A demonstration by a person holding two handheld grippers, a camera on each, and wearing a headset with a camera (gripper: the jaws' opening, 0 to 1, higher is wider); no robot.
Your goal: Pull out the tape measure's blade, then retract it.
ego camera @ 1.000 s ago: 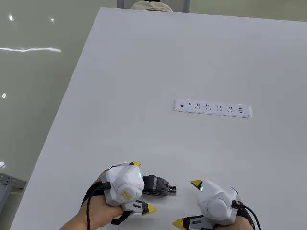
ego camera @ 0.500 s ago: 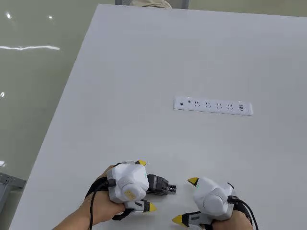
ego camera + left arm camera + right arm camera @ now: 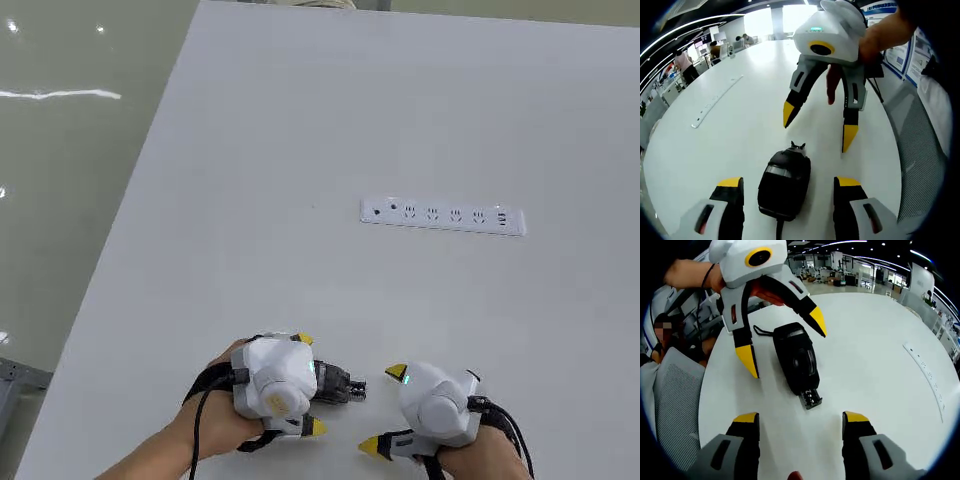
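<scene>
Though the left gripper (image 3: pixel 790 182) has its yellow-tipped jaws spread wide, they grip nothing. They stand one on each side of the black tape measure (image 3: pixel 785 182), a rounded plastic case lying flat on the table, and the left gripper view shows a strip of bare tabletop between each jaw and the case. The small metal blade hook (image 3: pixel 810 399) sits right at the mouth of the case, with no length of blade drawn out. A thin black cord (image 3: pixel 760 331) trails from the opposite end, back toward the left hand (image 3: pixel 215 420).

Facing it, the right gripper (image 3: pixel 384 410) is also fully open and empty. Its jaws point at the hook end of the tape measure, near it but apart from it. In the right gripper view the hook lies just ahead of the gap between the jaws. The two grippers point at each other across the case, both low over the near edge of the table, and the right hand (image 3: pixel 480 460) wraps the right one from behind.

Further out, the smooth white rectangular table (image 3: pixel 300 150) carries a long white power strip (image 3: pixel 443 217) with a row of sockets, well apart from the grippers, toward the middle of the top. A grey mesh chair back (image 3: pixel 675 390) stands beside the table's near edge, and glossy pale green floor (image 3: pixel 60 150) runs along the left side.
</scene>
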